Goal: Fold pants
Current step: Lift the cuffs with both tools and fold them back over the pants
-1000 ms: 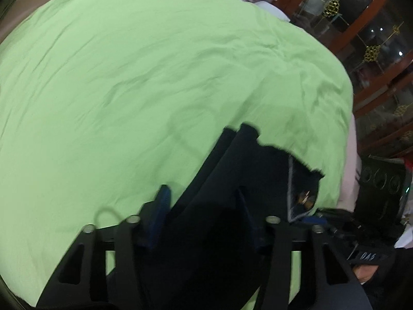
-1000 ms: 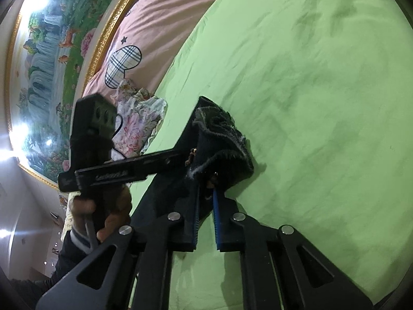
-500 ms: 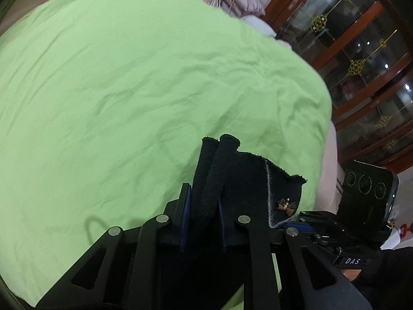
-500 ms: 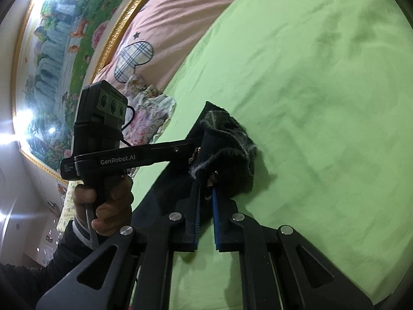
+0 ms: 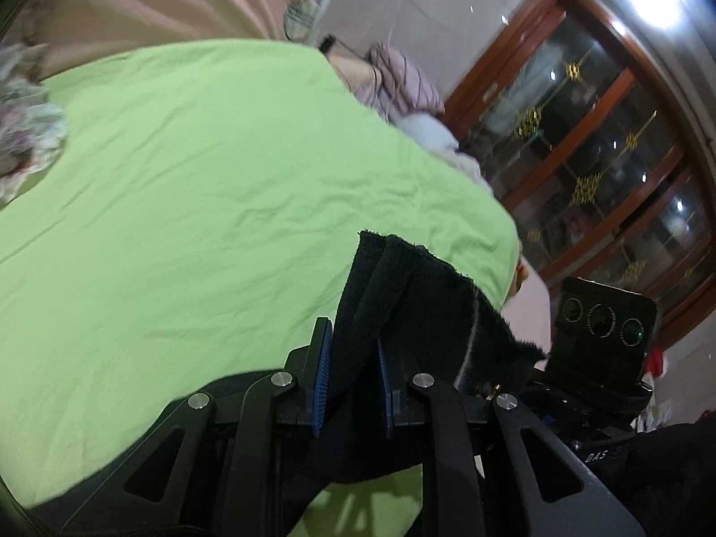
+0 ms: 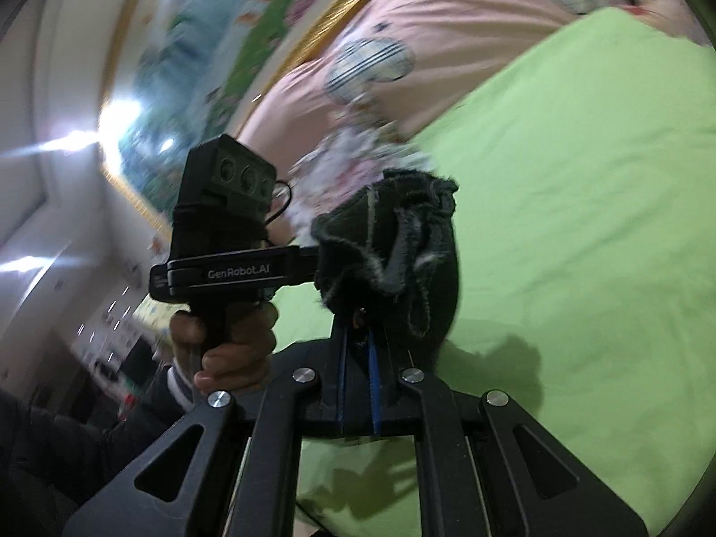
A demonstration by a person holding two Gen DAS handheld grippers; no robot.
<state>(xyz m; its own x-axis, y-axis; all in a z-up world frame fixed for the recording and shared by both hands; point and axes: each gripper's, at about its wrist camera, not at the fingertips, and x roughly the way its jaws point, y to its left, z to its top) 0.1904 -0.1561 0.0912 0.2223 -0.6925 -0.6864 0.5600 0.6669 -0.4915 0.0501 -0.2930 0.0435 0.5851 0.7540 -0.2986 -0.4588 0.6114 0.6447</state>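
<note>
1. The left gripper (image 5: 351,378) pinches the soft black pants (image 5: 402,295).
2. The right gripper (image 6: 355,385) pinches them too.
3. The pants hang above the green bed sheet (image 5: 201,206), near its edge.
4. A flowery cloth (image 6: 344,170) lies by the pink blanket (image 6: 447,13).

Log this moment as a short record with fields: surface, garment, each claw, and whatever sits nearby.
surface: green sheet spread over the bed
garment: black pants, bunched, raised off the sheet
left claw: shut on a fold of the pants
right claw: shut on the pants' frayed edge
left hand: grips the left gripper's handle
nearby: floral cloth at the sheet's edge; pink bedding beyond
</note>
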